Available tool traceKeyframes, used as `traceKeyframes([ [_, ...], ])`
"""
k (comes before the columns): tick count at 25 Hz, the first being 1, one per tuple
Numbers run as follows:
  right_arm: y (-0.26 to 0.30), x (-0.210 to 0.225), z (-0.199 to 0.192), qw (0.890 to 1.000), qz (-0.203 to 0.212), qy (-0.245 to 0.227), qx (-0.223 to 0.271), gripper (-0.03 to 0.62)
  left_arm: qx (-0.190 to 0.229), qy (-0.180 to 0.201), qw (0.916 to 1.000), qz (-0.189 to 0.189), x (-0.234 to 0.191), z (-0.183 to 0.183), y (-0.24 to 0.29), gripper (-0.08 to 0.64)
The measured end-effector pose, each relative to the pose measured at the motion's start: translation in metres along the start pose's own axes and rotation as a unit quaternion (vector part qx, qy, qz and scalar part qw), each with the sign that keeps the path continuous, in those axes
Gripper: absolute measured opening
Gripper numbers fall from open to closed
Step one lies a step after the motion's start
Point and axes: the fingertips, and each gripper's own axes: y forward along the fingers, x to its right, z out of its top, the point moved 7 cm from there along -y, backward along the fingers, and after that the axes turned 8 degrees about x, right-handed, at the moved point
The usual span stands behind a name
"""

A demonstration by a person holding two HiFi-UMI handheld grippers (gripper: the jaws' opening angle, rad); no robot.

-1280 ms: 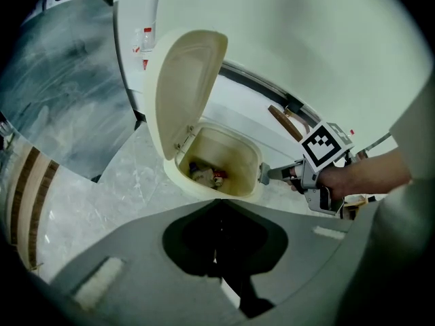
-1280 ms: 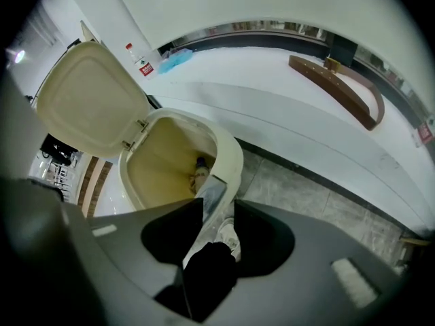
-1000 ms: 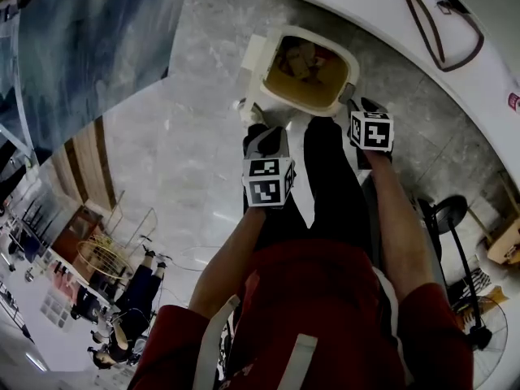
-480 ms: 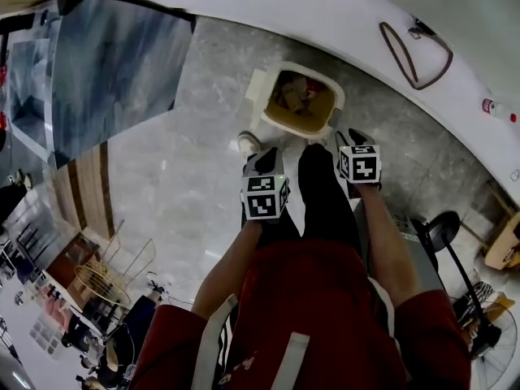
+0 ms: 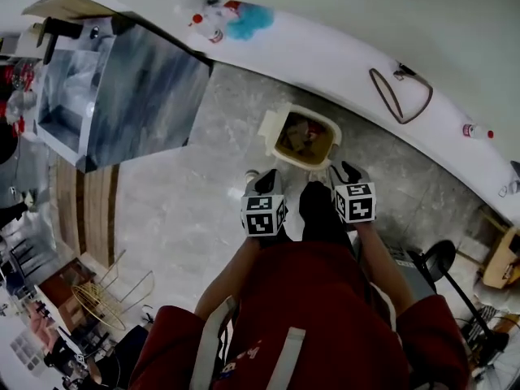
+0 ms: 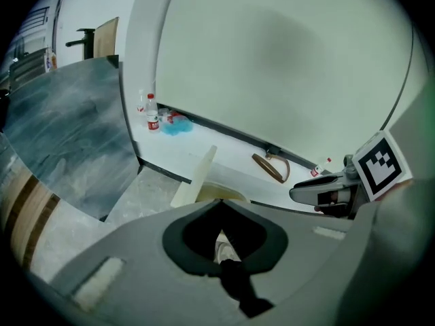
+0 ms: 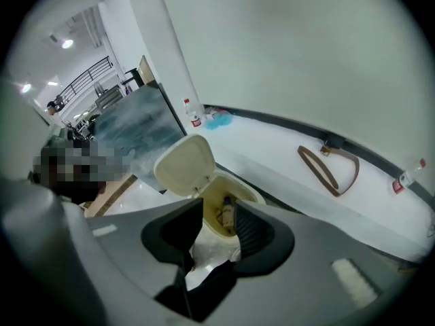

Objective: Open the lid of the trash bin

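At the far left of the head view stands a grey marbled panel [image 5: 138,96], and beside its top corner two bottles [image 5: 203,24] and a blue cloth [image 5: 248,21] lie on a white ledge [image 5: 325,63] that runs along the wall. Lower down, over the grey floor [image 5: 187,185], the left gripper [image 5: 270,173] points toward the trash bin [image 5: 305,140]; in its own view its jaws [image 6: 219,202] are pressed together at the tips with nothing pinched between them. The bin sits on the floor just against the ledge, close ahead of both grippers, and its lid [image 5: 270,127] stands raised on the left side, leaving the litter inside exposed (the right gripper view shows the lid's pale underside [image 7: 182,165] tilted up over the rim [image 7: 238,194]). The right gripper [image 5: 348,169] hangs just right of the bin, not touching it, its jaws [image 7: 219,208] a little apart and empty. Further right a brown strap loop [image 5: 402,96] rests on the ledge.
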Motion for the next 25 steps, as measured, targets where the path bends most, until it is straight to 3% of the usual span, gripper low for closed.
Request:
traceKeyframes([
  [7,-0.035,-0.033,0.065,0.995,0.005,-0.017,0.094,0.144,0.073,0.014,0.9972,0.01,-0.016,0.05,-0.038,0.005],
  [13,-0.07,-0.047,0.117,0.984,-0.005,-0.019,0.174,0.145,0.149,0.03,0.9882,0.018,-0.025,0.099,-0.073,0.005],
  [20,-0.116,-0.05,0.179,0.963,-0.032,-0.057,0.26,0.146,0.244,0.038,0.9687,0.023,-0.034,0.16,-0.118,0.005],
  [23,-0.14,-0.055,0.215,0.946,-0.038,-0.079,0.311,0.147,0.287,0.066,0.9554,0.026,-0.031,0.189,-0.139,0.005],
  [25,-0.16,-0.062,0.238,0.929,-0.046,-0.088,0.356,0.147,0.318,0.09,0.9432,0.027,-0.026,0.206,-0.154,0.005],
])
